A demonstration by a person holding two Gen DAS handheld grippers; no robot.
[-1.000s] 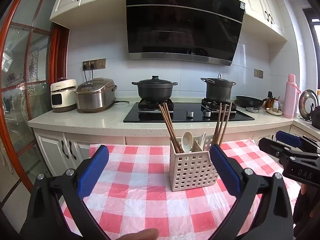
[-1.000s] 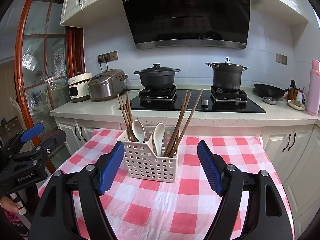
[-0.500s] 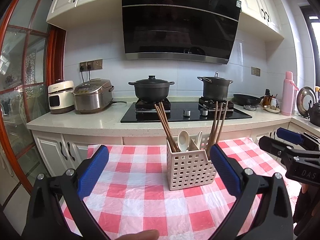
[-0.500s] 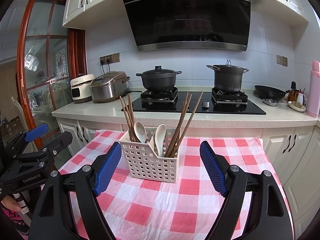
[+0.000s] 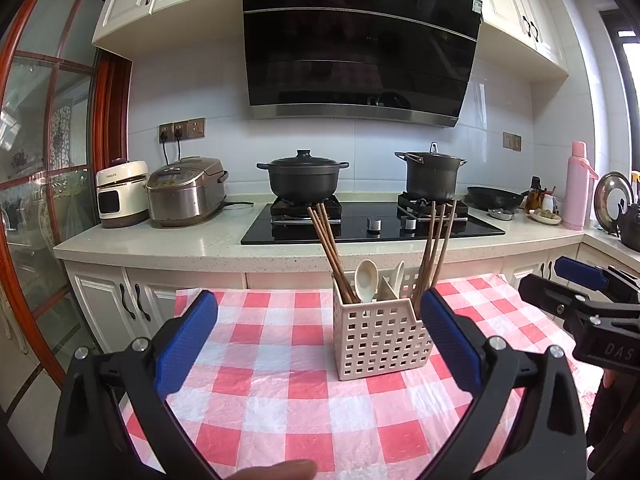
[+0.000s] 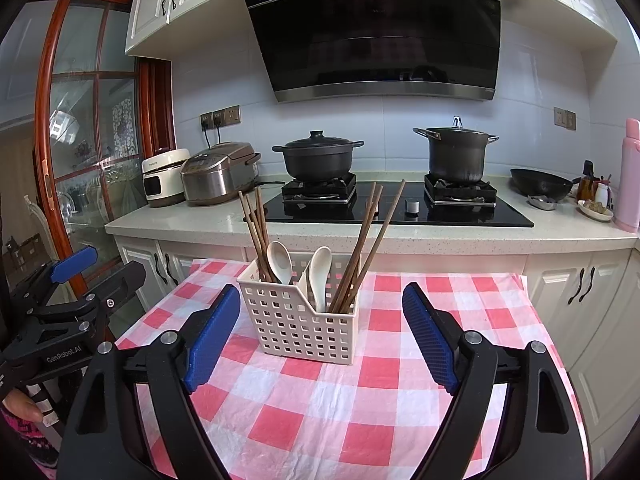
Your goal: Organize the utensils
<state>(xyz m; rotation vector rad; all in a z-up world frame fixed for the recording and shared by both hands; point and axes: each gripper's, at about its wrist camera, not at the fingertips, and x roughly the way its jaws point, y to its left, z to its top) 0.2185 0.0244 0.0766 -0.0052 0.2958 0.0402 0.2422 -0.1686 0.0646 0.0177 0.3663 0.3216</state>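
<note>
Chopsticks (image 6: 256, 236) & spoons (image 6: 280, 256) already upright in basket (image 6: 296, 320); tablecloth (image 6: 360, 400) bare. Left gripper (image 5: 316, 344) agape; right gripper (image 6: 320, 336) jaws just widened, both empty. Task looks ~done.

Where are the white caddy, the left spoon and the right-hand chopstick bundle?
white caddy (image 6: 296, 326): right wrist view, on its perforated front wall.
left spoon (image 6: 280, 257): right wrist view, on its bowl.
right-hand chopstick bundle (image 6: 370, 236): right wrist view, midway up the sticks.
</note>
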